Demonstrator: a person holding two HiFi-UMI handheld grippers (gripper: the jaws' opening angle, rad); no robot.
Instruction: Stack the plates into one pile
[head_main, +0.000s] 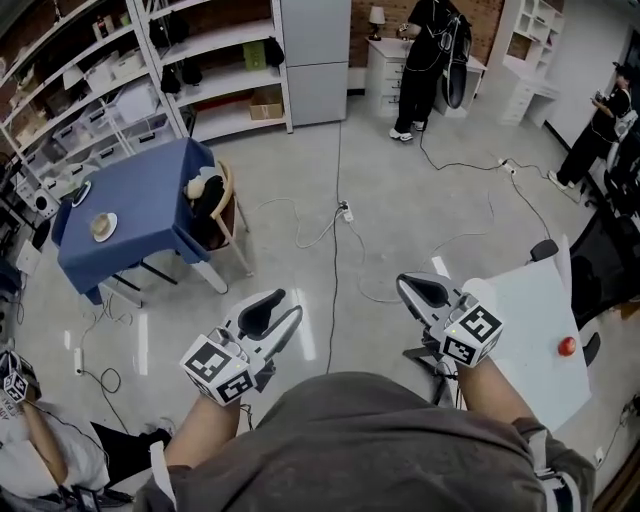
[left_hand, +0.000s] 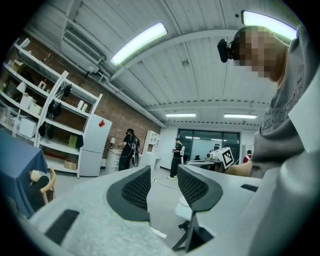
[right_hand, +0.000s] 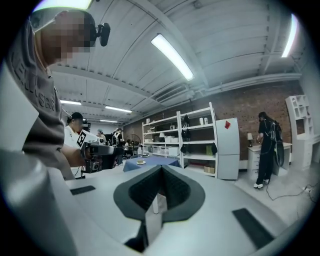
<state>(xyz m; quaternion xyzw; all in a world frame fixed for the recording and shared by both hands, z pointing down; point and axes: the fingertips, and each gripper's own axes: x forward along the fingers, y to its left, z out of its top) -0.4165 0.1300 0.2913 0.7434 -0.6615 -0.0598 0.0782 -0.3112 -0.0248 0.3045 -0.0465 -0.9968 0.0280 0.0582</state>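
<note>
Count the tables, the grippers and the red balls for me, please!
Tables: 2 (blue table, white table)
Hand-held grippers: 2 (left hand-held gripper, right hand-held gripper)
Red ball: 1
Total: 5

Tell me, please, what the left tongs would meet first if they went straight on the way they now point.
The way looks free: ahead of the left tongs lies only floor with a cable, then, far off, the wall by a white shelf. Depth is unclear.
</note>
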